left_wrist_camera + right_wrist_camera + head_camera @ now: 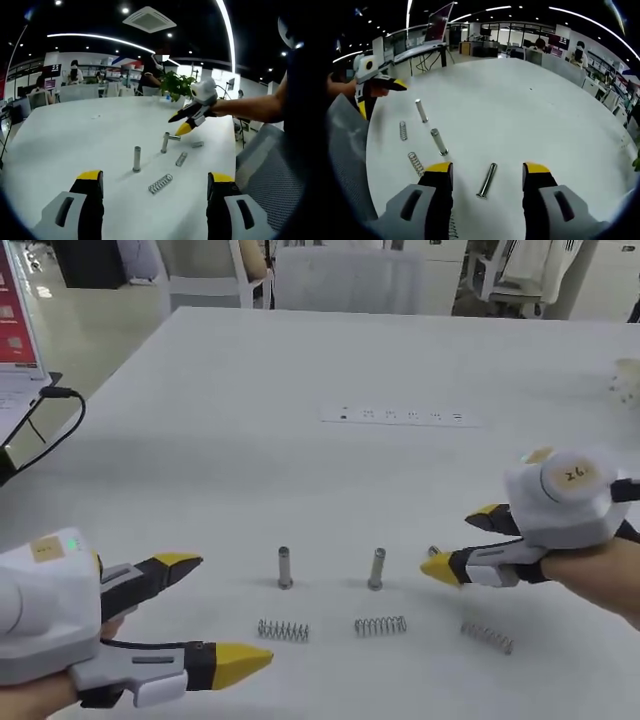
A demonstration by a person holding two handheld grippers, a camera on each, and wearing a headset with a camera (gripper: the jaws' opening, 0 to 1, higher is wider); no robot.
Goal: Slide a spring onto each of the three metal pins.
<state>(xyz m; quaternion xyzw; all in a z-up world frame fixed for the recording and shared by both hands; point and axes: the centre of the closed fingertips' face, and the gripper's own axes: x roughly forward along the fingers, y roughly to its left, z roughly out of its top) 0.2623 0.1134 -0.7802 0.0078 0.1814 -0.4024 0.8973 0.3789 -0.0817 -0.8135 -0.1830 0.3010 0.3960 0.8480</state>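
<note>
Left gripper (pixel 225 608): was held open, with nothing between the jaws.
Right gripper (pixel 457 540): was held open, jaws spread either side of the third pin (pixel 486 180).
Pins: left pin (pixel 284 568) and middle pin (pixel 377 568) were stood upright on the table (pixel 300 390); the third pin was laid flat.
Springs: left spring (pixel 283 630), middle spring (pixel 381 625) and right spring (pixel 487 637) were laid in a row beside the pins, none threaded.

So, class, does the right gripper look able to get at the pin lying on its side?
Probably yes. The right gripper is open, and the pin rests flat on the bare table between its jaws, with nothing over it. A spring lies off to one side.
</note>
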